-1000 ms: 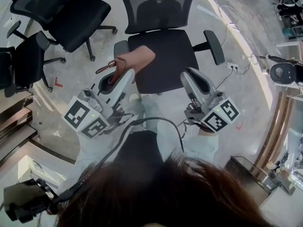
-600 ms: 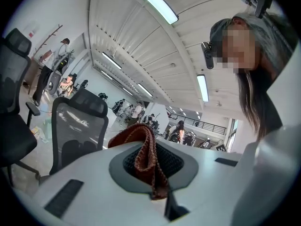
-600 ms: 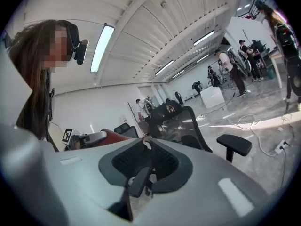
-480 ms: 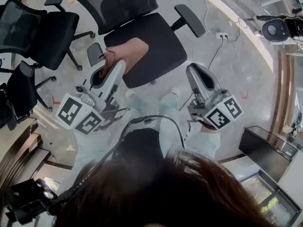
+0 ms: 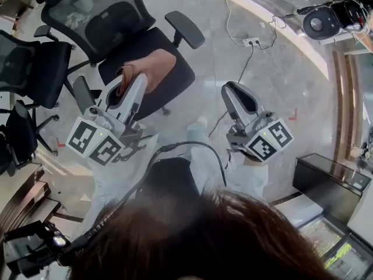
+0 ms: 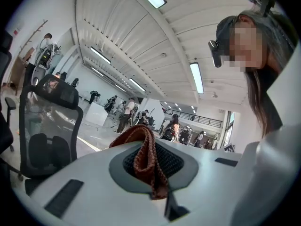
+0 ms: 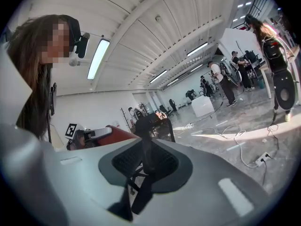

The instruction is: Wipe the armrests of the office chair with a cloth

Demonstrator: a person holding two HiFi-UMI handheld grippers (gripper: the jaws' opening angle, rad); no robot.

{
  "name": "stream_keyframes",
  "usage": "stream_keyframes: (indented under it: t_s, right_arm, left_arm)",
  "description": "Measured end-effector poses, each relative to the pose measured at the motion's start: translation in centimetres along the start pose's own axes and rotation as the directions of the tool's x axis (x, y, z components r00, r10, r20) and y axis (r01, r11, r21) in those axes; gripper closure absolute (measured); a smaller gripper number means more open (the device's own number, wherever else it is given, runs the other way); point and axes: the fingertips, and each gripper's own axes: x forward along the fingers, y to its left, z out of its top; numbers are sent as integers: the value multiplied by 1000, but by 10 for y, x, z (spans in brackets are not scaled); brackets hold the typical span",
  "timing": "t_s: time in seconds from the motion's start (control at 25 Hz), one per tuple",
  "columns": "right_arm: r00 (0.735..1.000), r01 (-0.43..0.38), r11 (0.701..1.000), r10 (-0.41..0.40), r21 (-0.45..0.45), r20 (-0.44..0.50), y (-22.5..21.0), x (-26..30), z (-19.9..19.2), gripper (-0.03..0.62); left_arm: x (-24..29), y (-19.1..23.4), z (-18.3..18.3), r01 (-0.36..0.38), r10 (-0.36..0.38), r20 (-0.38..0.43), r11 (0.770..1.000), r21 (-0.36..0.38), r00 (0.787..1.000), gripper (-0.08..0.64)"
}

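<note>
The black office chair [image 5: 169, 51] stands at the upper left of the head view, one armrest [image 5: 185, 29] on its right and the other armrest [image 5: 81, 93] on its left. A brown cloth [image 5: 152, 66] hangs over the seat's near edge, pinched in my left gripper [image 5: 131, 79]. In the left gripper view the cloth [image 6: 143, 149] bunches between the shut jaws, and the chair's mesh back [image 6: 47, 121] is at the left. My right gripper [image 5: 232, 92] hovers over bare floor right of the chair. Its jaws are shut and hold nothing [image 7: 145, 149].
More black chairs [image 5: 29, 69] crowd the left edge. A power strip with cables [image 5: 250, 41] lies on the floor beyond the right gripper. A round machine [image 5: 320, 22] sits at the upper right, a dark cabinet [image 5: 326, 182] at the right. People stand far off.
The chair has slid up and to the left in the head view as I shifted sideways. Both grippers moved with me; the left one still pinches the cloth, the right one now hangs over floor.
</note>
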Motion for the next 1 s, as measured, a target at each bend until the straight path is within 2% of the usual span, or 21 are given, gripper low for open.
stream_keyframes:
  t_s: [0.12,0.28,0.48,0.68,0.88,1.0]
  right_arm:
    - [1000,0,1000,0,-24,-17,-47,-42,22,535]
    - [999,-23,999,22,-39,-46,-104,-85,52,535]
    - [996,-63,998,61,-30,-73,-123,-91,54,537]
    - [984,-132,991,132,5,-122,-138,-59,43,537]
    - [957,-224,974,215,-27,-197,-155,-3,39,537]
    - [943,-267,964,258,-13,-208,-175,34,50,537]
  left_arm:
    - [41,-33,-9,-44,43,15,999,14,999,535]
    - [101,-74,-17,-72,73,51,997,-5,996,535]
    - [131,-85,-20,-97,97,50,995,-8,994,535]
    - [150,-70,-21,-148,148,33,989,-5,988,535]
    - [174,-27,-24,-229,230,22,973,-21,973,535]
    - [198,-2,-16,-269,269,15,963,5,963,535]
